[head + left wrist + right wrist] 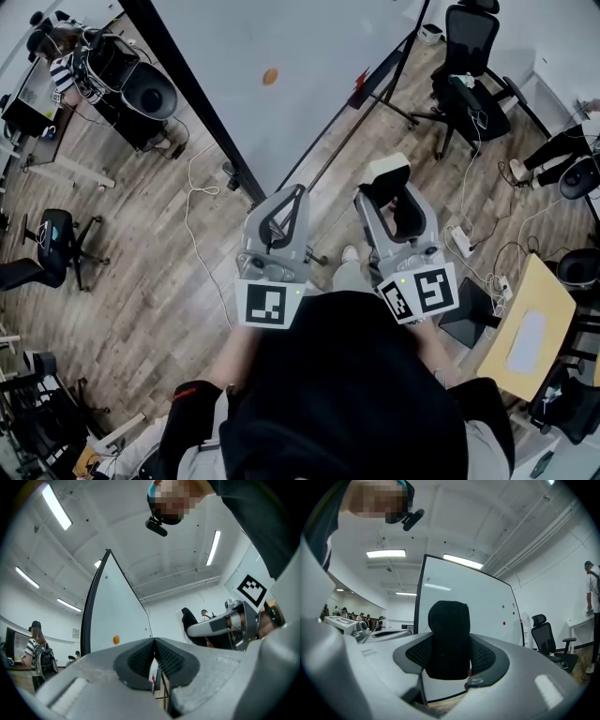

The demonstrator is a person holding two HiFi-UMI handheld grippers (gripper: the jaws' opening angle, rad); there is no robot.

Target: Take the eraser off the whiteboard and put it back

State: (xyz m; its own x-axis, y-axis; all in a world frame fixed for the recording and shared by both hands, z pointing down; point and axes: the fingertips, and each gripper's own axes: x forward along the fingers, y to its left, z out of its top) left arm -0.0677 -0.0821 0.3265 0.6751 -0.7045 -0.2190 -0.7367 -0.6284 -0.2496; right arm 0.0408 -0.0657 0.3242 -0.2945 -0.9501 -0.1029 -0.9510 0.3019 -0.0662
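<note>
Before the whiteboard [281,56], black-felted eraser [449,634] upright, tight in the right tool [450,657]; left tool [154,645] closed, empty.

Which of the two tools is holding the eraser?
The right tool: its jaws are shut on the black eraser. The left tool has its jaws together with nothing between them.

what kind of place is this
Probably an open office or lab workspace: a large freestanding whiteboard, a black swivel office chair, and a desk, with loose cables trailing nearby.
</note>
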